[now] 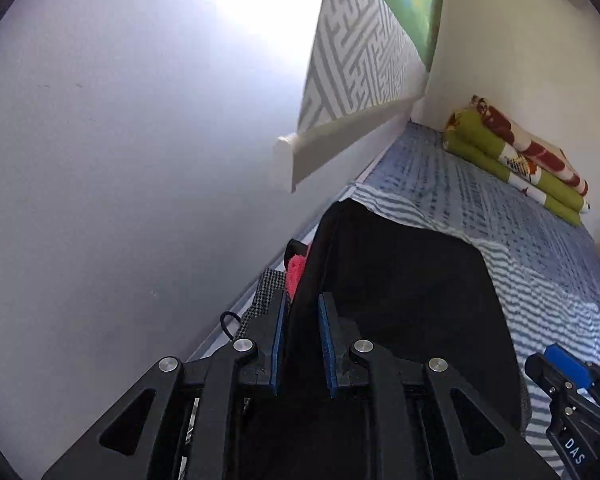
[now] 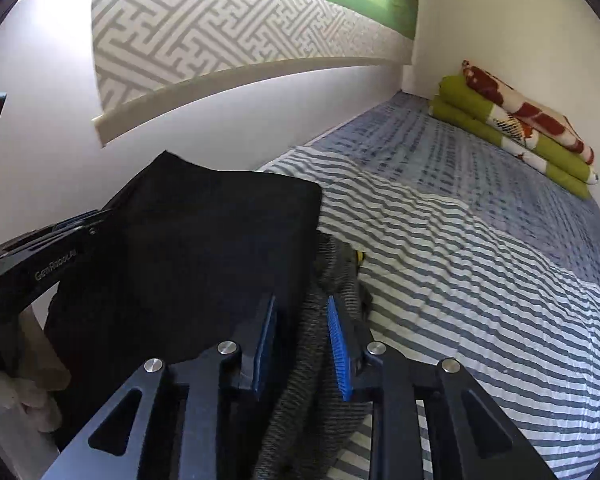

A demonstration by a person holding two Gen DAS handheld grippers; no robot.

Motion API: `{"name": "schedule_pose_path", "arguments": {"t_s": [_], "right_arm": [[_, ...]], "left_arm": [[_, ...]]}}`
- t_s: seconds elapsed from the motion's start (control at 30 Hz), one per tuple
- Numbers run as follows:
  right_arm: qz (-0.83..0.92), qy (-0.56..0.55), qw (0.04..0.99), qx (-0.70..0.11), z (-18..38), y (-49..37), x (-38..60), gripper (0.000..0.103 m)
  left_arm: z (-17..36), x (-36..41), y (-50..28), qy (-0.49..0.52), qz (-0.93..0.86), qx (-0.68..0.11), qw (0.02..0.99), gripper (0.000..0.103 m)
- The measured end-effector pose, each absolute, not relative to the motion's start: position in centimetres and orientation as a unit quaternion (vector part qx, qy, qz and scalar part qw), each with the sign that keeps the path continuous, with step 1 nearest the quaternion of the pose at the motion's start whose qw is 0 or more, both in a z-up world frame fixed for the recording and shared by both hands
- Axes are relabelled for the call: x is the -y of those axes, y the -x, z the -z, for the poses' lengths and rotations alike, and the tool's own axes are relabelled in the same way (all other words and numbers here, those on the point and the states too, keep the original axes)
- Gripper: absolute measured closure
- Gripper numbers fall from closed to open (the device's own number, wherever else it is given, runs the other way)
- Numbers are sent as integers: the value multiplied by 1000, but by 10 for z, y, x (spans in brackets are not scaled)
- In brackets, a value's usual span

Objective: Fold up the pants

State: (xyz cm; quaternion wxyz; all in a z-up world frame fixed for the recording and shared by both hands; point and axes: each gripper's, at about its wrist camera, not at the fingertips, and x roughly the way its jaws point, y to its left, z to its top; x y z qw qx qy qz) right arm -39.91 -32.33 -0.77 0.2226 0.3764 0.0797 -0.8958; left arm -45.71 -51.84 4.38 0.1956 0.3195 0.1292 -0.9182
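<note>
Black pants (image 1: 400, 280) lie in a folded bundle on the striped bed cover (image 1: 540, 264), near the wall. My left gripper (image 1: 303, 296) is shut on the bundle's left edge, and black cloth fills the gap between its blue pads. In the right wrist view the same pants (image 2: 204, 240) spread to the left. My right gripper (image 2: 302, 300) stands open at their right edge. The cloth lies against its left pad (image 2: 265, 340) and clear of the right one. Each gripper shows in the other's view: the right gripper (image 1: 548, 360) at lower right, the left gripper (image 2: 96, 216) at the left.
A grey knit garment (image 2: 332, 280) lies under the pants' right edge. Pink cloth (image 1: 296, 272), checked fabric (image 1: 266, 296) and a black hair tie (image 1: 230, 322) sit by the wall. A folded green and red blanket (image 2: 516, 124) lies at the bed's far end. A ledge (image 2: 228, 80) juts from the wall.
</note>
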Motion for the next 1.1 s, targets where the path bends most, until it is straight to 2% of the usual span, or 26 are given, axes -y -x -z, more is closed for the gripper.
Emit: {"name": "schedule_pose_path", "arguments": {"t_s": [0.17, 0.37, 0.53, 0.7, 0.93, 1.0, 1.1], "right_arm": [[882, -376, 282, -25, -8, 381, 288, 79], [870, -366, 313, -109, -7, 298, 271, 79], [860, -390, 314, -100, -17, 232, 219, 75], [861, -400, 302, -80, -33, 175, 146, 73], [881, -374, 273, -94, -57, 79, 49, 66], [887, -362, 268, -106, -63, 46, 24, 65], [899, -337, 251, -124, -70, -1, -8, 57]], "left_arm": [[-66, 515, 428, -303, 926, -147, 169, 84], [-92, 440, 347, -324, 929, -107, 141, 84], [-107, 369, 253, -333, 927, -127, 117, 83], [-115, 288, 159, -347, 926, -98, 111, 68], [-140, 178, 15, -341, 932, -76, 94, 58], [-148, 156, -24, -334, 934, -86, 91, 50], [-162, 125, -77, -322, 940, -81, 82, 42]]}}
